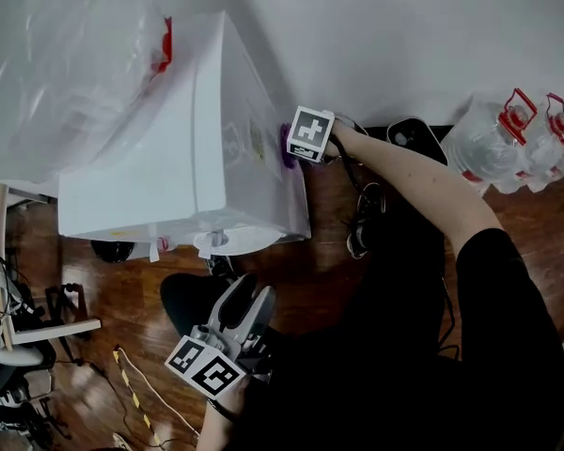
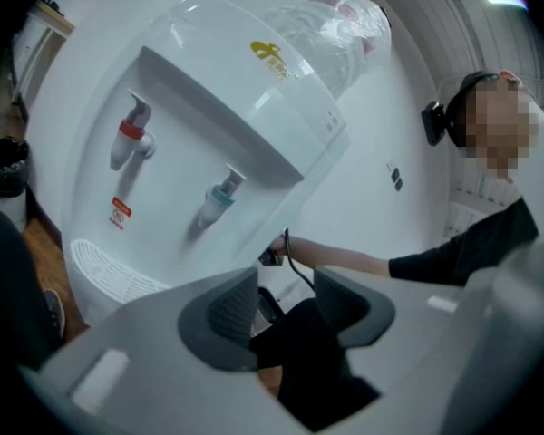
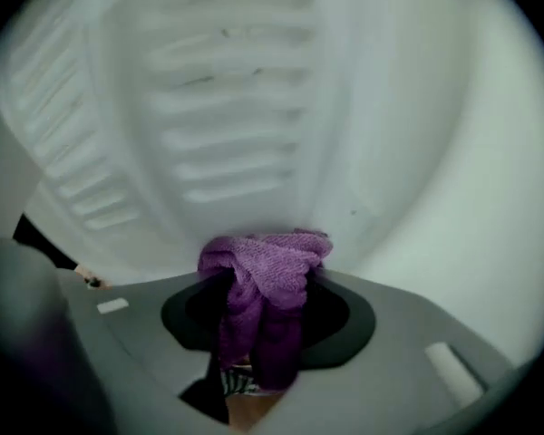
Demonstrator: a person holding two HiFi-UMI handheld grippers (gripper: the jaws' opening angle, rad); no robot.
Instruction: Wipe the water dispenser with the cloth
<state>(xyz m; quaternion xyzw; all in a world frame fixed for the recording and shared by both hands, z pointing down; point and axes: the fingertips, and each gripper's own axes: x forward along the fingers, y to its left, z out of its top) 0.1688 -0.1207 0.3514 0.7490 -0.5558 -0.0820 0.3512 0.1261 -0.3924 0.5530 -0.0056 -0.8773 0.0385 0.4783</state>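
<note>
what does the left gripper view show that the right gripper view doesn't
Left gripper view only: the front of the water dispenser with its red tap, blue tap and drip tray, the bottle on top, the person's arm reaching round its side, and the open, empty left hand-held gripper. Right gripper view only: the purple cloth clamped in the right hand-held gripper, close against a vented panel. Both: the dispenser's white casing.

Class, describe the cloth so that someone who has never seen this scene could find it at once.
Find the big white water dispenser by the wall. At its slatted side panel the right tongs pinch a bunched cloth. It is the only purple thing there, fuzzy against the smooth white panel.
</note>
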